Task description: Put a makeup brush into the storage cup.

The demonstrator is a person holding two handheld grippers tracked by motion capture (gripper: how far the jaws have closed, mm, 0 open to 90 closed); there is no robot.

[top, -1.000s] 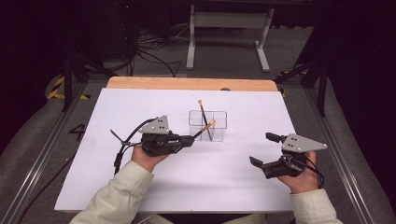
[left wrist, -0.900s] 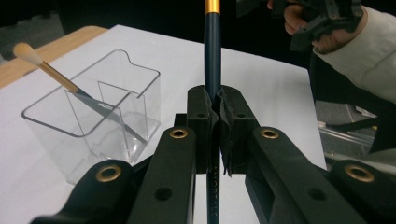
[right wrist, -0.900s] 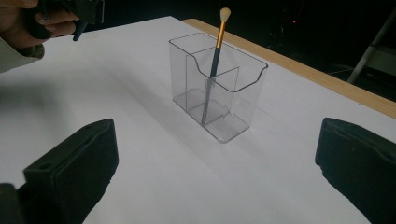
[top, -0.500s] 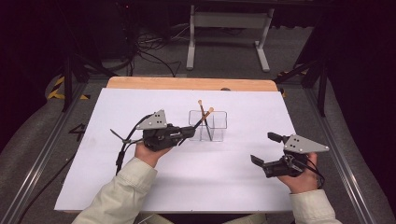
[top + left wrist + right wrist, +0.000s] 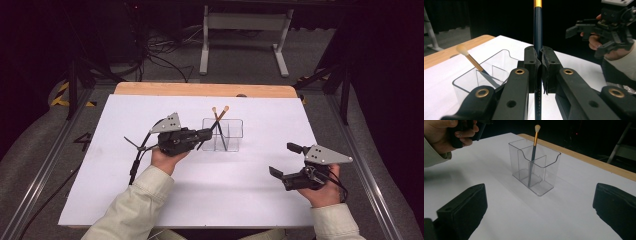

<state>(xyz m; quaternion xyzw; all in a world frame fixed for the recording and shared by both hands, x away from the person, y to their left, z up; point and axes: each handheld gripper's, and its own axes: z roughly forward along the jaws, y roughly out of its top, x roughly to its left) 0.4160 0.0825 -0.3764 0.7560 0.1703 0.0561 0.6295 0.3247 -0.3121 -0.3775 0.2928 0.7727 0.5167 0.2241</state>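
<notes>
My left gripper [image 5: 206, 134] is shut on the dark handle of a makeup brush [image 5: 220, 117], just left of a clear divided holder [image 5: 234, 135]. The held brush slants up over the holder, its pale tip crossing a second brush [image 5: 218, 125] that stands inside. In the left gripper view the pads [image 5: 549, 65] pinch the handle [image 5: 538, 25] below its gold ferrule, with the holder [image 5: 499, 60] and the standing brush [image 5: 470, 60] behind. My right gripper [image 5: 284, 160] rests open at the front right, nothing between its jaws, facing the holder [image 5: 536, 170] and its brush [image 5: 534, 150].
A white sheet [image 5: 225, 200] covers the table, with a wooden strip [image 5: 200, 90] bare along the far edge. A metal stand [image 5: 245, 30] and cables lie on the floor beyond. Metal rails run along both table sides.
The left gripper has shifted slightly up and away from the person. The held brush has swung more upright, so its tip now stands over the holder. The right gripper has stayed put.
</notes>
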